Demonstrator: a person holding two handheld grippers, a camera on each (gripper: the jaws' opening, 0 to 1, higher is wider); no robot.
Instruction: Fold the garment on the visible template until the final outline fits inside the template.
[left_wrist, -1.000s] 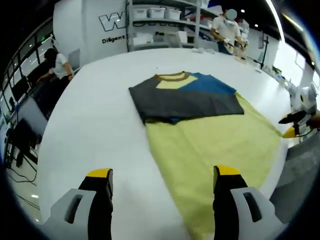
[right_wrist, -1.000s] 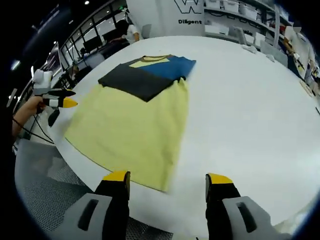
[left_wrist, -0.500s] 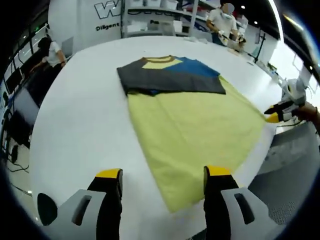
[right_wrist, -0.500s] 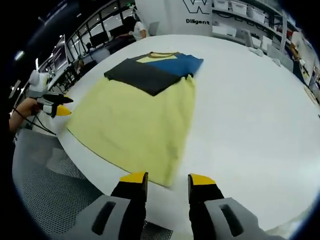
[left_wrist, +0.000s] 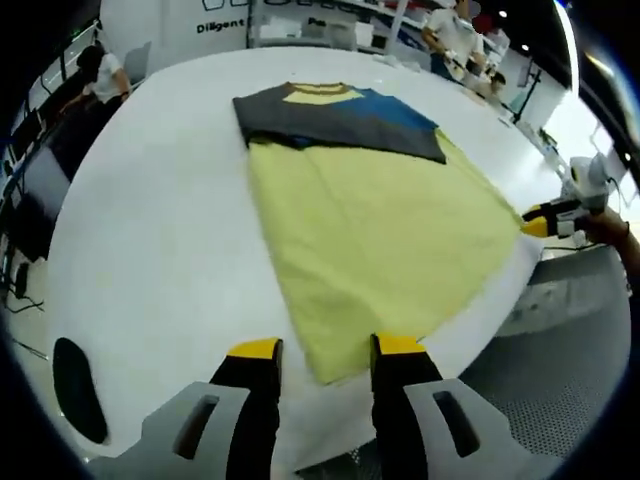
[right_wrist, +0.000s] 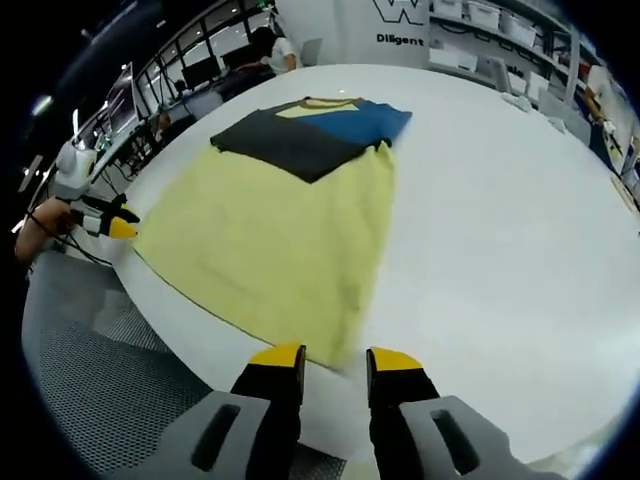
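A T-shirt (left_wrist: 380, 230) with a yellow body lies flat on the white table (left_wrist: 150, 230). Its dark grey and blue top part (left_wrist: 340, 115) is folded across at the far end. My left gripper (left_wrist: 327, 350) is open, its jaws narrowed on either side of the near hem corner (left_wrist: 325, 362). In the right gripper view the same shirt (right_wrist: 270, 230) stretches away, and my right gripper (right_wrist: 335, 358) is open with a small gap around the other hem corner (right_wrist: 345, 340). Each gripper also appears in the other's view: the right gripper (left_wrist: 545, 218) and the left gripper (right_wrist: 108, 225).
The table edge (left_wrist: 500, 300) runs close behind the hem, with grey perforated flooring (right_wrist: 110, 370) below. A dark oval (left_wrist: 70, 385) marks the table at lower left. People (left_wrist: 100, 75) and shelves (right_wrist: 500, 40) stand beyond the far side.
Both views have come down and closer to the shirt's hem. Both pairs of jaws have narrowed, and each now has a hem corner between its tips.
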